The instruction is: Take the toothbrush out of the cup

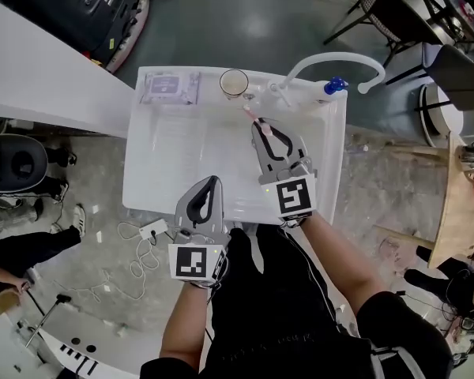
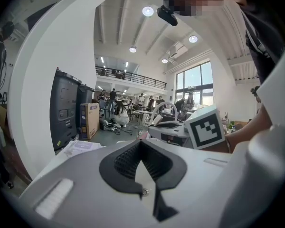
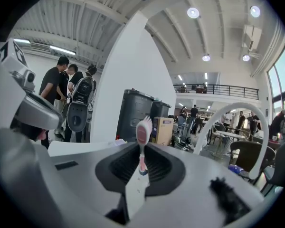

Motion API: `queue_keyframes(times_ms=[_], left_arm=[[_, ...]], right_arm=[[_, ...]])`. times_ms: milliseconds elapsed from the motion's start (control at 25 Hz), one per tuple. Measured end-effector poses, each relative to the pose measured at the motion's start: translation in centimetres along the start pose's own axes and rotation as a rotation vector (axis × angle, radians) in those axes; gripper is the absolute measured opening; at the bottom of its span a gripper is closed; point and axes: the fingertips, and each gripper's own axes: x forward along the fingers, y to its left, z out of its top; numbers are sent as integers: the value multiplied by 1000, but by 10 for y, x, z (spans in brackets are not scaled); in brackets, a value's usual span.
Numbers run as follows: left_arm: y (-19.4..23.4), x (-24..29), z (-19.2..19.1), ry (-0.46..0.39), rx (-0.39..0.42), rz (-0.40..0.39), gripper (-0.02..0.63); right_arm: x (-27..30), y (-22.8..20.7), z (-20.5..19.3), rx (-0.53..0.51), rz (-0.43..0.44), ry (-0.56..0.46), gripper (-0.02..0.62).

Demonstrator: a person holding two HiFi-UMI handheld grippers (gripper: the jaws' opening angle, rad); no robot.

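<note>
1. Right gripper view first: my right tongs [image 3: 141, 167] are pinched nearly closed on the neck of the pink toothbrush [image 3: 143, 133]. Its bristle head stands up past the tips (a thin grip, but it looks seated).
2. On the other side, my left tongs [image 2: 141, 144] have their tips together with nothing between them.
3. Progress, as I judge it: the brush is out. In the head view it sits at the right tongs' tips, near the glass cup [image 1: 234, 83] but apart from its rim. The cup stands upright on the back ledge of the white basin [image 1: 154, 172]. What is left is carrying the brush clear and setting it down.
4. Pose: my right forearm reaches out over the basin, tongs pointing away from me and dipped slightly. My left hand waits at the basin's near edge, its tongs pointing forward too.
</note>
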Motion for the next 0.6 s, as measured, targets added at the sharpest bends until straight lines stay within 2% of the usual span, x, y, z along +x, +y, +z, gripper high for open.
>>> queue_keyframes(times_ms=[200, 600], left_arm=[[-7, -8, 2, 5, 29, -10, 9], [-10, -42, 15, -4, 42, 25, 9]], right_arm=[[-34, 25, 22, -56, 67, -14, 37], [-88, 64, 40, -14, 115, -11, 37]])
